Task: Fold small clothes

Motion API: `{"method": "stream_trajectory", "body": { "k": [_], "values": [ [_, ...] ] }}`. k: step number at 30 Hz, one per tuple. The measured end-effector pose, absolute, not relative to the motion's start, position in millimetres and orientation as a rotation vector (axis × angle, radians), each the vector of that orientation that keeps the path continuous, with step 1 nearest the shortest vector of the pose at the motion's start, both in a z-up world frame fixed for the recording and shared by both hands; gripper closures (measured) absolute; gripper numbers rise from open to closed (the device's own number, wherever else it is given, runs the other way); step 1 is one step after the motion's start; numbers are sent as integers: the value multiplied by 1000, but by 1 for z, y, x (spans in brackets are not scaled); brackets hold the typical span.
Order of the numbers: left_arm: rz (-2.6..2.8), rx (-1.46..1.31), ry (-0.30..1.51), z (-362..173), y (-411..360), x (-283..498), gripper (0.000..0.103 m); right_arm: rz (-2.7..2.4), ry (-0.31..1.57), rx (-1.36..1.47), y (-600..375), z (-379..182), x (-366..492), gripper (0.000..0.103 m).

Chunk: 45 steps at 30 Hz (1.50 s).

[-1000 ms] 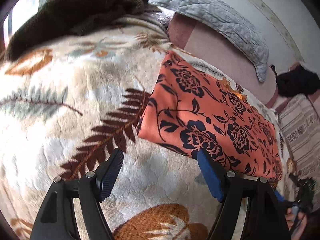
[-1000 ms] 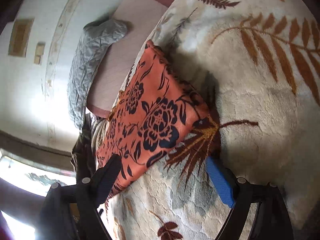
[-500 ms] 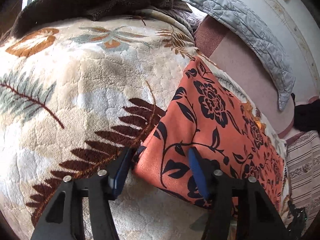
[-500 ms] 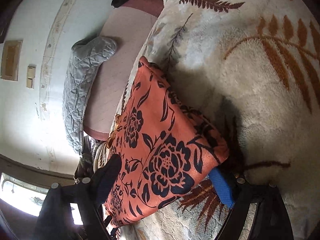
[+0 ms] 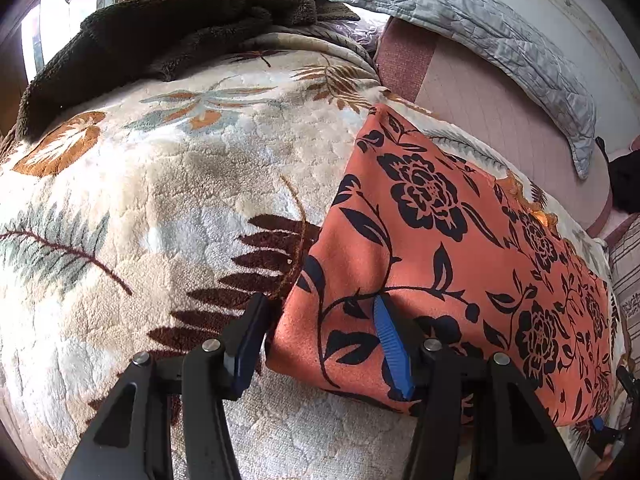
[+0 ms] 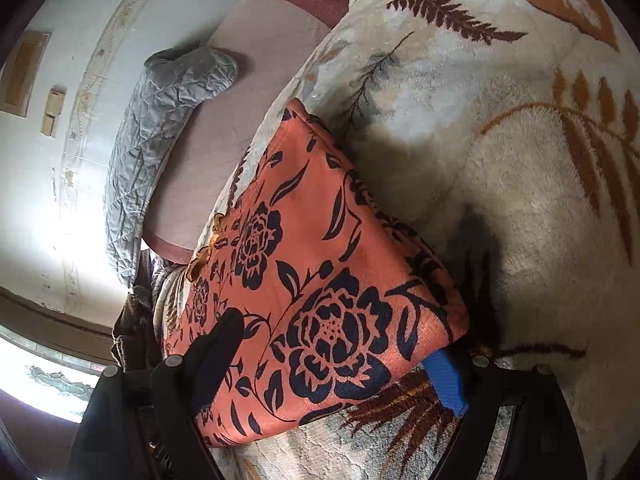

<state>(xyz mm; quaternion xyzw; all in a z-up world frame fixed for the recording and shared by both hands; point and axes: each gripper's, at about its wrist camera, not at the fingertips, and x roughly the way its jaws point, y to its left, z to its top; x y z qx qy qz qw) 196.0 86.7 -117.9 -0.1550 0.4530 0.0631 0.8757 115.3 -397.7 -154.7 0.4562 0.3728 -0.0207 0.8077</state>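
Observation:
An orange cloth with a black flower print (image 5: pixel 460 248) lies flat on a cream leaf-patterned blanket (image 5: pixel 168 184). My left gripper (image 5: pixel 316 336) is open and straddles the cloth's near left corner, one finger on the blanket, the other on top of the cloth. The same cloth shows in the right wrist view (image 6: pixel 316 280). My right gripper (image 6: pixel 340 356) is open around its other near corner: the black finger (image 6: pixel 216 344) rests on the cloth, the blue-padded finger (image 6: pixel 446 380) sits beside the corner's edge.
A dark brown fleece (image 5: pixel 168 28) is heaped at the blanket's far left. A grey quilted pillow (image 5: pixel 480 28) leans on the wall behind a pink mattress strip (image 5: pixel 500 112). A black item (image 5: pixel 624 176) and a striped cloth (image 5: pixel 628 272) lie at far right.
Both grippers have moved forward onto the cloth's near corners; a second ago both were short of it. The left jaws have narrowed a little. The cloth lies as before.

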Motion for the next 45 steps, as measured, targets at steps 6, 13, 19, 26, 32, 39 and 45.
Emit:
{"method": "stream_trajectory", "body": {
  "k": [6, 13, 19, 26, 32, 39, 45],
  "values": [
    [114, -313, 952, -118, 85, 202, 52, -79, 814, 909, -394, -154, 123, 33],
    [88, -261, 982, -113, 74, 212, 81, -108, 862, 856, -396, -158, 137, 64],
    [77, -230, 998, -103, 70, 219, 89, -71, 898, 858, -399, -157, 147, 91],
    [29, -240, 866, -26, 67, 200, 94, 17, 848, 826, -396, -98, 144, 95],
    [-21, -279, 839, -4, 80, 116, 94, 75, 835, 799, -390, -71, 73, 95],
    [62, -256, 1035, -98, 115, 55, 79, 23, 1057, 766, -413, -157, -2, 65],
    [112, -134, 864, -44, 113, 56, 59, -31, 850, 779, -450, -105, 11, 46]
  ]
}}
